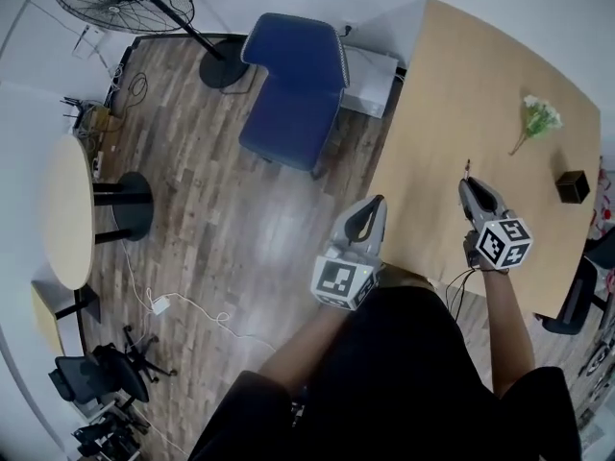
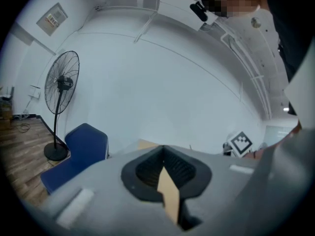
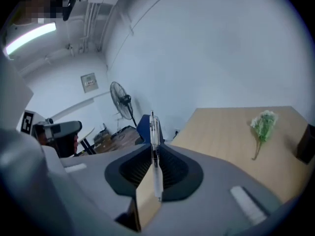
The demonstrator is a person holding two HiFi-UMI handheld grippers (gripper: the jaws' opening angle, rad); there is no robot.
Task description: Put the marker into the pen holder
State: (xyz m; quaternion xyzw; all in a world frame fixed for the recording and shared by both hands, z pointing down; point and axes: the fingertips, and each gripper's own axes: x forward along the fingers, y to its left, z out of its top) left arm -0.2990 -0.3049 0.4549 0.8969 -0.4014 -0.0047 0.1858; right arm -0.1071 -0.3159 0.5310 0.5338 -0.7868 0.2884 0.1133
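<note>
A clear marker [image 3: 154,132] is gripped upright in the closed right hand-held gripper [image 3: 153,156], above the wooden counter [image 1: 461,94]. The black pen holder [image 1: 573,186] is seen well apart, beside a flower sprig [image 1: 538,118]. The left hand-held gripper [image 2: 164,156] is closed on nothing.

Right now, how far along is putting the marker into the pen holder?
Done: the marker is off the table, pinched upright in the right gripper. In hand: it is held above the table's near edge, well short of the black pen holder. Left: carry it across and drop it in. The left gripper is shut and empty.
</note>
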